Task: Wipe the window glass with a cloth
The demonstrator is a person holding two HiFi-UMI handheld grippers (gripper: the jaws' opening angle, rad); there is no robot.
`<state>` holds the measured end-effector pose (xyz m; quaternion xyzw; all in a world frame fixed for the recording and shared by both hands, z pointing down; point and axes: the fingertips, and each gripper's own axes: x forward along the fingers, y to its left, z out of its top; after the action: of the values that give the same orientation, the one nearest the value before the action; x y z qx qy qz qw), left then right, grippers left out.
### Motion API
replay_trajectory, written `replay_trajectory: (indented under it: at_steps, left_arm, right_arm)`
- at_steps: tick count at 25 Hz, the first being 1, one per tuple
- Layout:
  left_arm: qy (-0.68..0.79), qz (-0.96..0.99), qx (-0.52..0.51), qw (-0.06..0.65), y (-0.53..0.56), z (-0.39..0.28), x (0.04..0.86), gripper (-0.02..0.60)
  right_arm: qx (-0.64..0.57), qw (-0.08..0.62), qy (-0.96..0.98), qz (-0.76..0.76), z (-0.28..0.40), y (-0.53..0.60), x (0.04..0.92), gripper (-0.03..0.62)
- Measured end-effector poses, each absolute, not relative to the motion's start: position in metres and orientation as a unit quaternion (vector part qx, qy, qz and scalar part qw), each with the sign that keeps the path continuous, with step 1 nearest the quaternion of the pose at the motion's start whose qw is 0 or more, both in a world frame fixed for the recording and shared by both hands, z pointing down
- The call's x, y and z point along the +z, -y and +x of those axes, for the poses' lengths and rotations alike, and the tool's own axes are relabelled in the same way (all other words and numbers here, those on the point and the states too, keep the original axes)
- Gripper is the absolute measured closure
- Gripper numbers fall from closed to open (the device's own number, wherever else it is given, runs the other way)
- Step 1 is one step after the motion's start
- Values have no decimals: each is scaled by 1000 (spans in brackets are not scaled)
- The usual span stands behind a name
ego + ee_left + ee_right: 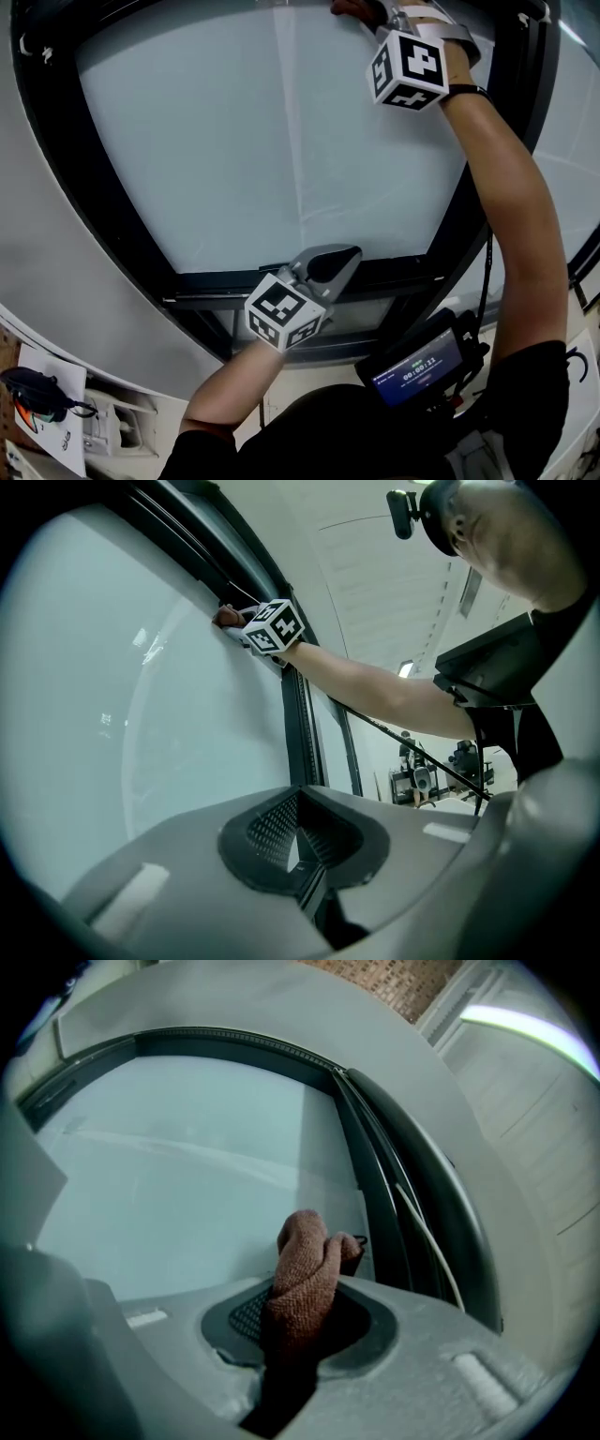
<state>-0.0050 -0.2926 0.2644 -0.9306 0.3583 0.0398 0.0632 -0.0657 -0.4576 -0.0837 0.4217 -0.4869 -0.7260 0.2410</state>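
Below the window glass (pixel 262 150), nearest to the person, a small screen (pixel 417 364) with lit digits sits at the chest and takes no part in the work. A little farther, at the lower edge of the glass, the left hand-held gripper (pixel 330 264) rests against the dark frame (pixel 234 286). Its jaws are closed together and nothing is between them. I judge that it is parked there so as to stay out of the way, and perhaps to steady the body during the long reach upward. Farther still, at the upper edge of the glass and close to its right side, the right arm is stretched almost straight. There the right hand-held gripper (pixel 300 1321) is clamped on the reddish-brown cloth (pixel 305 1260). The cloth is gathered into a thick roll, not spread flat. Its long axis follows the line of the jaws, and its free rounded end points out toward the top right corner of the glass. This end seems to press on the glass just beside the frame, though the contact itself is hard to confirm. Holding the cloth this way probably gives a firm pad for rubbing. From this high corner, most of the glass below looks not yet wiped.
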Motion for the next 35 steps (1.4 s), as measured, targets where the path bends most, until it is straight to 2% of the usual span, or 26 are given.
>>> replay_trajectory:
  at_steps: [13,35]
  left_arm:
    - [-370,-927,31,47,293,-3,280,565]
    - [-370,-928,10,36,291,7,304,565]
  right_arm:
    - [-724,255,501,400,-66,457,-27,525]
    - [-721,281,522,358,-59,453,119,525]
